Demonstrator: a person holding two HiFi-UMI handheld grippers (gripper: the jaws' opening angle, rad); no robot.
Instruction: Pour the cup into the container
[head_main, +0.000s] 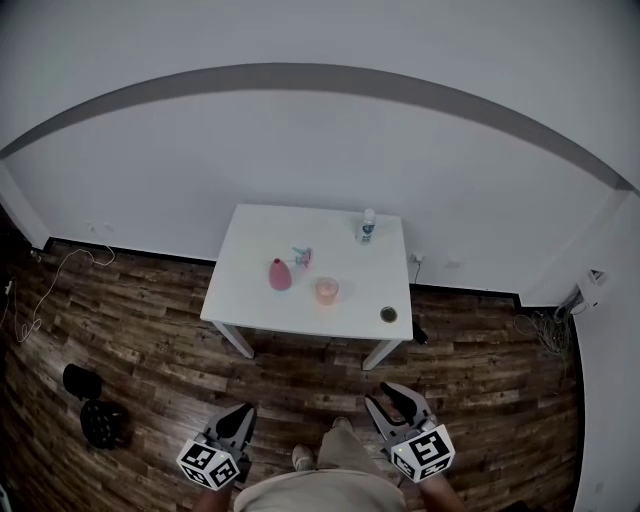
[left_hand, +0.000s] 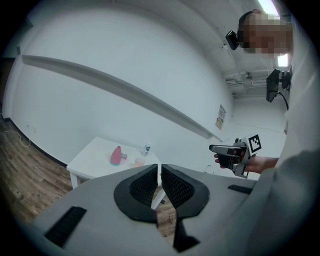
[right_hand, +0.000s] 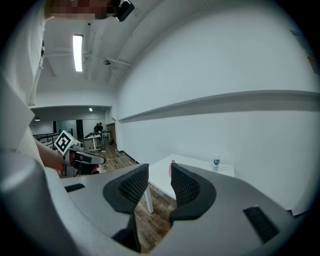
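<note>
1. The cup (head_main: 327, 290), translucent and pinkish, stands upright on the white worktop (head_main: 260, 235), near the middle of its front half.
2. A small round dark container (head_main: 388, 314) sits to the right of the cup, close to the worktop's front right corner. The two are apart, not touching.
3. A pink bottle-shaped vessel (head_main: 280, 274) stands to the left of the cup. Just behind it lies a small teal-and-pink item (head_main: 302, 257), too small to identify.
4. A clear water bottle (head_main: 367, 226) with a pale cap stands upright near the back right edge of the worktop.
5. The worktop is set against a white wall and stands on a wood-plank floor (head_main: 130, 330).
6. Both grippers are held low, in front of the person, well apart from the worktop and from everything on it.
7. The left gripper (head_main: 243, 410) points toward the worktop. Its fingers (left_hand: 145, 182) are closed to a thin slit, with nothing between them.
8. The right gripper (head_main: 380, 393) points the same way. Its fingers (right_hand: 131, 187) are drawn in, with a narrow gap at the tips, and grip nothing; only the far worktop shows through the gap.
9. Each gripper carries its marker cube at the rear, and each appears in the other's view, held in a bare hand.
10. On the floor at the left lie two dark objects (head_main: 100, 420), and a thin pale cable (head_main: 60, 275) trails near the wall.
</note>
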